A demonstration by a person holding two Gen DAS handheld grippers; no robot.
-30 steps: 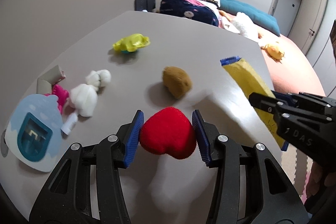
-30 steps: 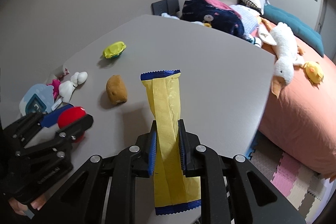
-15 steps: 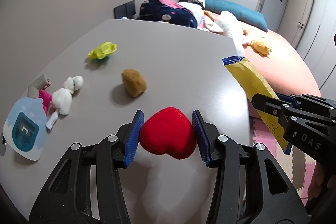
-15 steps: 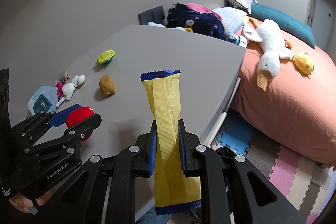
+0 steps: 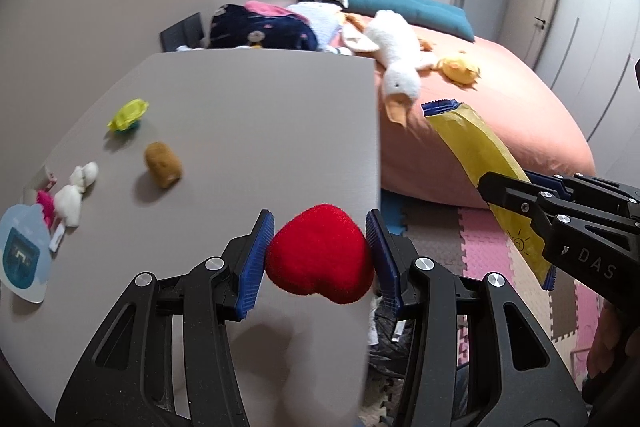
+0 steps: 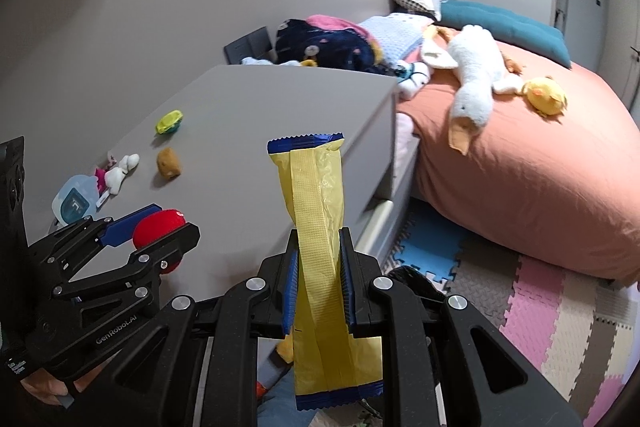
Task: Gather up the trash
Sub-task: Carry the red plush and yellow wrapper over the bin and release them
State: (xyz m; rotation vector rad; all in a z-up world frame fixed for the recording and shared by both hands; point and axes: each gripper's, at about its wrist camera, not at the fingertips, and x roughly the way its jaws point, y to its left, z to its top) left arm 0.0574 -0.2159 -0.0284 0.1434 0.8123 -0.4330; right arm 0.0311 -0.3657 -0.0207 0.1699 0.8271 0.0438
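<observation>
My left gripper (image 5: pixel 320 255) is shut on a red plush heart (image 5: pixel 320 259) and holds it in the air over the right edge of the grey table (image 5: pixel 248 115). It also shows in the right wrist view (image 6: pixel 152 231) with the heart (image 6: pixel 158 227). My right gripper (image 6: pixel 318 279) is shut on a yellow snack wrapper with blue ends (image 6: pixel 316 227), held upright beyond the table edge. The wrapper also shows in the left wrist view (image 5: pixel 476 155). A dark trash bag (image 5: pixel 384 331) lies on the floor below the table edge.
On the table lie a brown plush (image 5: pixel 162 163), a yellow-green item (image 5: pixel 128 113), a white and pink toy (image 5: pixel 74 193) and a light blue card (image 5: pixel 22 255). A bed (image 6: pixel 540 163) with a white goose plush (image 6: pixel 476 75) stands to the right. Foam floor mats (image 6: pixel 540 303) lie below.
Both grippers have moved back and to the right with their loads, from over the table to its right edge. The floor and bed have come into view.
</observation>
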